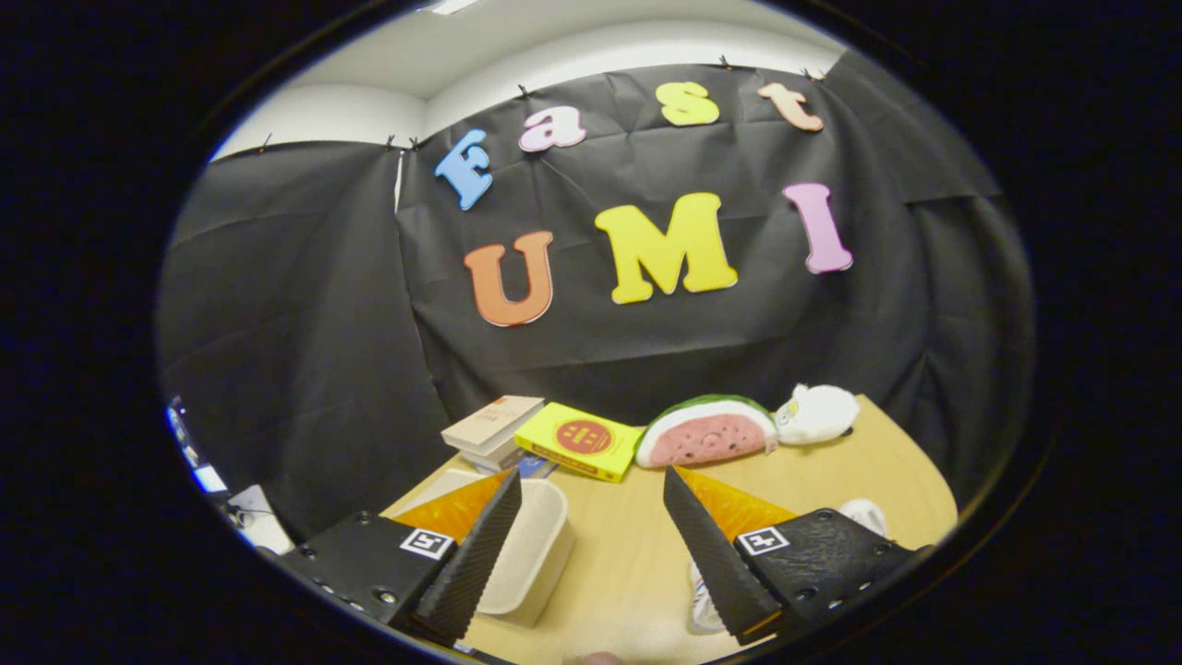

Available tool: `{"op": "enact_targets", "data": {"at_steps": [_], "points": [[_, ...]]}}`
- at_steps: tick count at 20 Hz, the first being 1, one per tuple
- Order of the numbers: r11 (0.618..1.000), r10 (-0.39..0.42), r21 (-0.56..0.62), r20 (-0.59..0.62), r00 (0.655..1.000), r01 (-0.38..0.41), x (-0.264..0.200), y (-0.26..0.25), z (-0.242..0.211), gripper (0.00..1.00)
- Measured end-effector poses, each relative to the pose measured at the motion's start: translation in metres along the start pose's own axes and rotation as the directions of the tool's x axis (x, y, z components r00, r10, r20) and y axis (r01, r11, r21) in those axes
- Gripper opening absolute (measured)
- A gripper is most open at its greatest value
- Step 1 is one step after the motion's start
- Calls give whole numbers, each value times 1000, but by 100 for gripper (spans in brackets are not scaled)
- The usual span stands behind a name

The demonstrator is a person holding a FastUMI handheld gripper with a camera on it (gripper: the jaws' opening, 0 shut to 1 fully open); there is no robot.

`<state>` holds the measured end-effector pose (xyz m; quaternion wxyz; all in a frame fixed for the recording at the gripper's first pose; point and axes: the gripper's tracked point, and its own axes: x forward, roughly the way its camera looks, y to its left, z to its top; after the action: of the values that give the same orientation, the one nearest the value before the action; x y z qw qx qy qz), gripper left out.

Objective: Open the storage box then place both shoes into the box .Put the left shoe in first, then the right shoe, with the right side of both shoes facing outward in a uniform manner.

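Note:
My gripper (591,485) is open above a light wooden table (637,545), with only bare tabletop between its fingers. A cream storage box (536,545) lies by the left finger, partly hidden behind it; I cannot tell if its lid is on. A white shoe (863,513) peeks out behind the right finger, and another bit of white shoe (704,605) shows low beside that finger's inner edge. Most of both shoes is hidden.
Along the table's far edge lie stacked books (491,427), a yellow book (579,440), a watermelon-slice plush (706,432) and a white plush toy (816,413). Black cloth walls close the booth behind and to both sides.

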<state>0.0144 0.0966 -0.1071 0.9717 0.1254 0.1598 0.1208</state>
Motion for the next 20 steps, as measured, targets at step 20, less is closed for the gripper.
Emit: {"op": "enact_targets", "data": {"at_steps": [20], "points": [[825,316,563,-389,865,-48,85,70,-161,96]]}}
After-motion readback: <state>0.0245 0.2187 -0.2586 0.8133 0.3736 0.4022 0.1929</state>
